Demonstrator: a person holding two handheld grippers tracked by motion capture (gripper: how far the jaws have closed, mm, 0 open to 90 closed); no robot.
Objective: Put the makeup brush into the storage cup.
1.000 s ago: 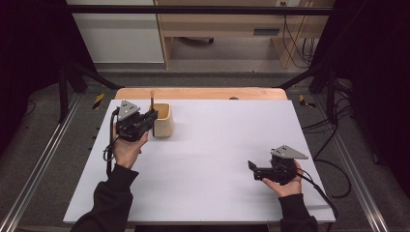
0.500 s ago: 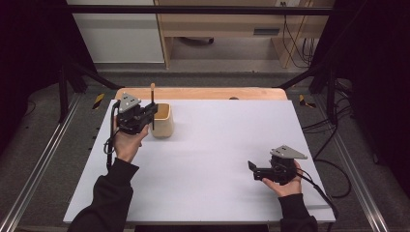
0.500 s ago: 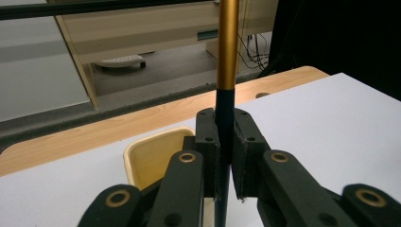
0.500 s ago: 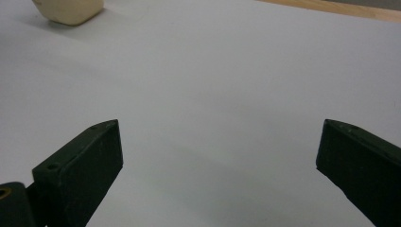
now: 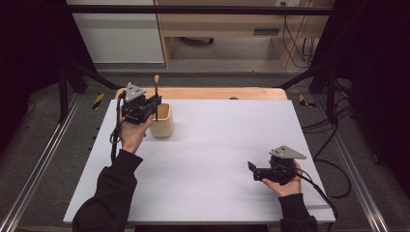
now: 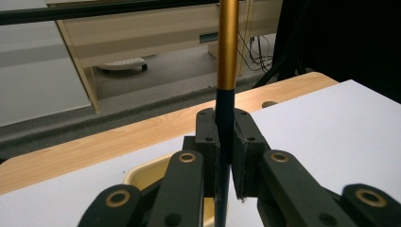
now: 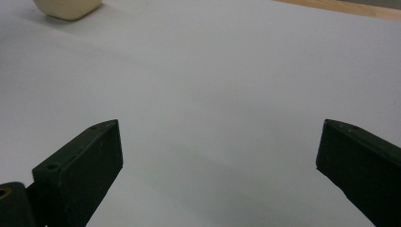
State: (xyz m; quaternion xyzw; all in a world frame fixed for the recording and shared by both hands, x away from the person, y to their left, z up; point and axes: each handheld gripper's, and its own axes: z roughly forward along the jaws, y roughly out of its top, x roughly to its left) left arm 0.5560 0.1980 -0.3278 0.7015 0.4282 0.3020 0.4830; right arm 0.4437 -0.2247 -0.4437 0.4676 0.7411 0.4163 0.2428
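Your left gripper [image 6: 226, 156] clamps an upright stick [image 6: 227, 47], probably a brush; tilting could tip the cup [image 5: 162, 121]. Your right gripper [image 7: 217, 175] rests wide open, empty.

A lab: black frame [image 5: 193, 8], floor rails [image 5: 46, 159] (trailing cables [image 5: 333, 130]).

The left gripper [image 5: 153, 104] stands at the far left of the white rectangular table sheet [image 5: 217, 145], with the long upright stick with a wooden top and dark lower shaft [image 5: 156, 96] between its jaws. The cream rounded-square cup [image 5: 162, 122] sits on the sheet directly under its tips. The right gripper [image 5: 251, 168] lies well apart at the near right, low over bare sheet, facing left.
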